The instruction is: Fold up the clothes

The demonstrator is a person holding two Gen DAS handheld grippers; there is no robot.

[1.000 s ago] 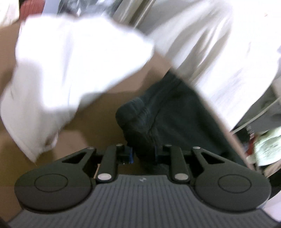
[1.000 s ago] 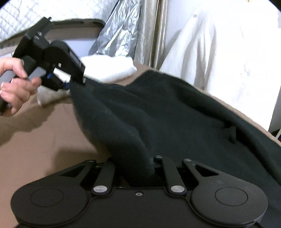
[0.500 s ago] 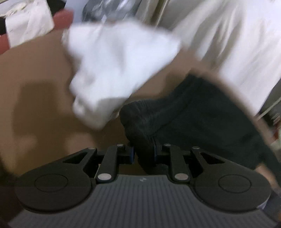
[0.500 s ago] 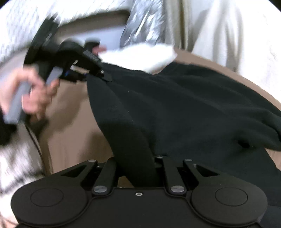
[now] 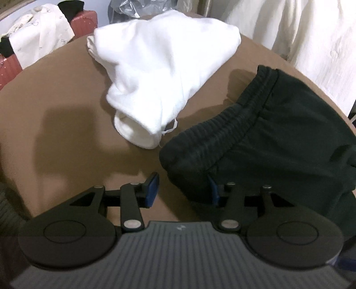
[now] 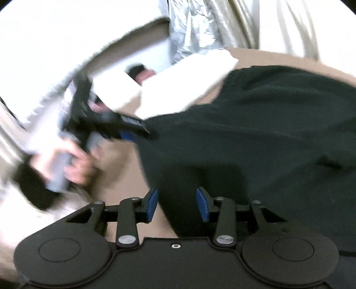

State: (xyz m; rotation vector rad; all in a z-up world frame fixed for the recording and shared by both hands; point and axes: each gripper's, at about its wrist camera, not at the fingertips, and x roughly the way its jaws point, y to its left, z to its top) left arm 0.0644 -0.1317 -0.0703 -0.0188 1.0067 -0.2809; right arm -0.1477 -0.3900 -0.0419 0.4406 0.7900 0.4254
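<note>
A black garment with a ribbed elastic waistband [image 5: 255, 133] lies on the brown table [image 5: 66, 100], spreading to the right. My left gripper [image 5: 182, 190] is opening. A waistband corner sits between its jaws, resting against the right pad [image 5: 212, 192], while the left pad [image 5: 152, 189] is clear of it. My right gripper [image 6: 177, 205] is also opening over another edge of the black garment [image 6: 255, 144], its pads not pressing the cloth. A folded white garment [image 5: 160, 66] lies behind. In the right wrist view a hand [image 6: 75, 164] holds the left gripper [image 6: 133, 135], blurred.
Red suitcases [image 5: 85, 21] draped with pale cloth [image 5: 40, 37] stand beyond the table's far left edge. Pale curtains [image 5: 300, 33] hang behind the table on the right, with crinkled silver sheeting [image 6: 200, 24] beside them. The white garment [image 6: 178, 82] lies just past the black one.
Both grippers were shut on the black garment's edge and held it up. Their jaws have now parted and the garment has dropped onto the table. The right wrist view has swung and blurred.
</note>
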